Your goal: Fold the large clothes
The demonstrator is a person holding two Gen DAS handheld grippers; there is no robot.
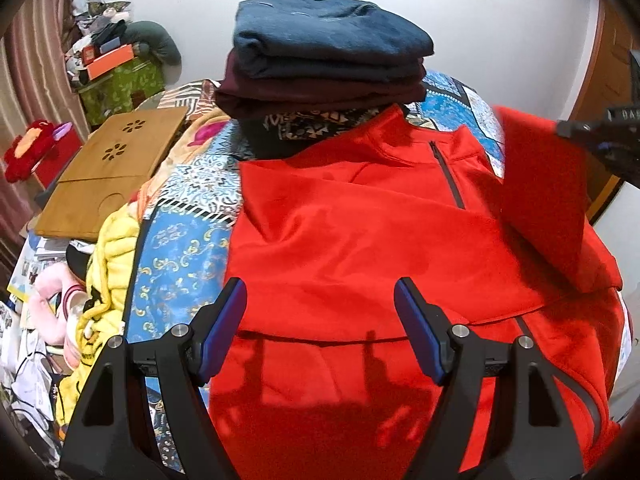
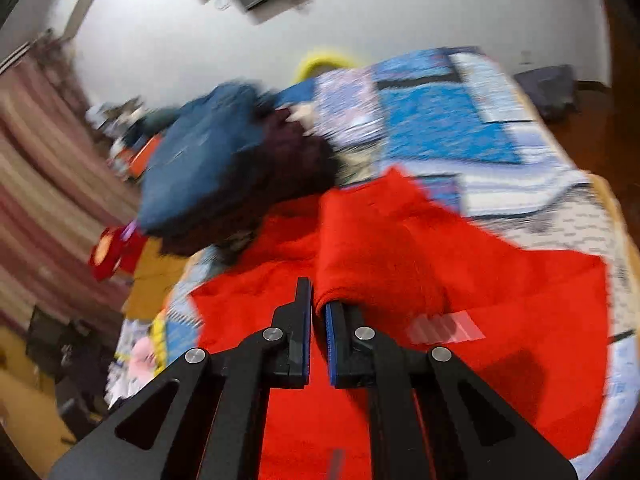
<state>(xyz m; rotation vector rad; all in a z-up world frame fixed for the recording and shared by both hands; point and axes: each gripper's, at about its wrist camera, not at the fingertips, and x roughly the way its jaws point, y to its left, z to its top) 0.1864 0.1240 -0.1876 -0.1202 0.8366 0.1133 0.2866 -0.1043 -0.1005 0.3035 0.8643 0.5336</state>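
Observation:
A large red zip jacket [image 1: 360,248] lies spread on the patterned bed cover [image 1: 188,248], collar toward the far side. My left gripper [image 1: 320,304] is open and empty, hovering above the jacket's lower middle. My right gripper [image 2: 319,300] is shut on a red sleeve [image 2: 380,248] of the jacket and holds it lifted above the body; this view is motion-blurred. In the left wrist view the right gripper [image 1: 600,140] shows at the right edge with the lifted red sleeve [image 1: 548,200] hanging from it.
A stack of folded clothes, blue [image 1: 328,40] over maroon [image 1: 320,96], sits beyond the collar. A yellow blanket [image 1: 108,264] and wooden boards [image 1: 108,176] lie left of the bed. Clutter [image 1: 108,60] and a curtain [image 1: 32,80] stand at far left. The bed's right edge [image 2: 624,240] is close.

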